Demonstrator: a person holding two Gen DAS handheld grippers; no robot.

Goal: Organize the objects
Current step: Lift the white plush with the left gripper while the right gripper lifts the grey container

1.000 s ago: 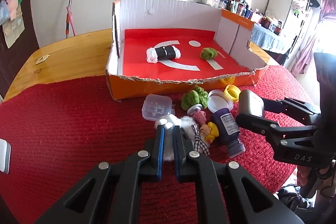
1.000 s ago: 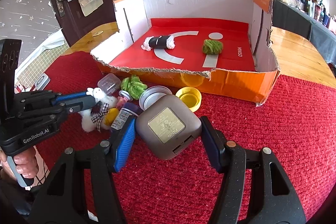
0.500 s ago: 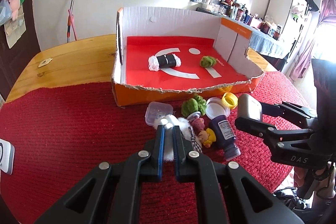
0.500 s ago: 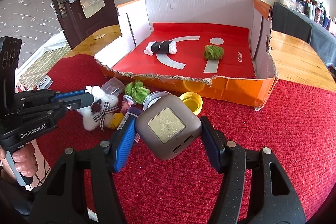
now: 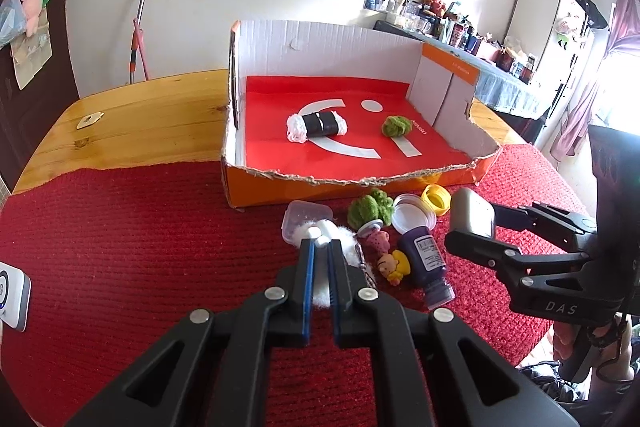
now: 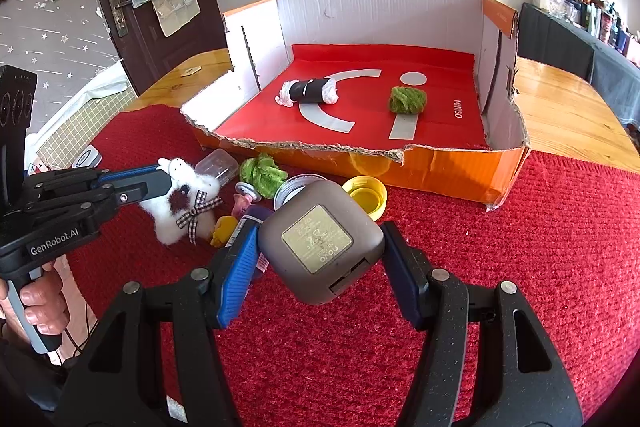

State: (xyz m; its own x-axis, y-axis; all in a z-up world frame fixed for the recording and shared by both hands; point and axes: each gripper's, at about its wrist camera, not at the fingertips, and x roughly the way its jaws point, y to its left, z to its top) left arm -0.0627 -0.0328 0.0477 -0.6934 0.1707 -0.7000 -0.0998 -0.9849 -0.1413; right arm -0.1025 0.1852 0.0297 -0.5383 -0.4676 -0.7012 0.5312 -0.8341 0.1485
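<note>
My left gripper (image 5: 320, 247) is shut on a white plush bunny (image 6: 188, 205) with a checked bow, held above the red cloth; it also shows in the right wrist view (image 6: 160, 179). My right gripper (image 6: 318, 247) is shut on a grey rounded cube (image 6: 320, 239), also seen in the left wrist view (image 5: 472, 215). The open cardboard box (image 5: 256, 187) with a red floor holds a black-and-white roll (image 5: 318, 125) and a green yarn ball (image 5: 396, 126). In front of it lie a green ball (image 5: 370, 209), a clear tub (image 5: 306, 223), lids and a purple bottle (image 5: 426, 263).
A red cloth (image 5: 120, 247) covers the near part of the wooden table (image 5: 140, 119). A yellow cap (image 6: 366, 195), a metal lid (image 6: 294, 185) and small figures (image 5: 390, 263) lie by the box front. A white device (image 5: 14, 285) sits at the left edge.
Both grippers have risen and pulled back a little from the box. The bunny has lifted off the cloth with my left gripper. The grey cube stays held.
</note>
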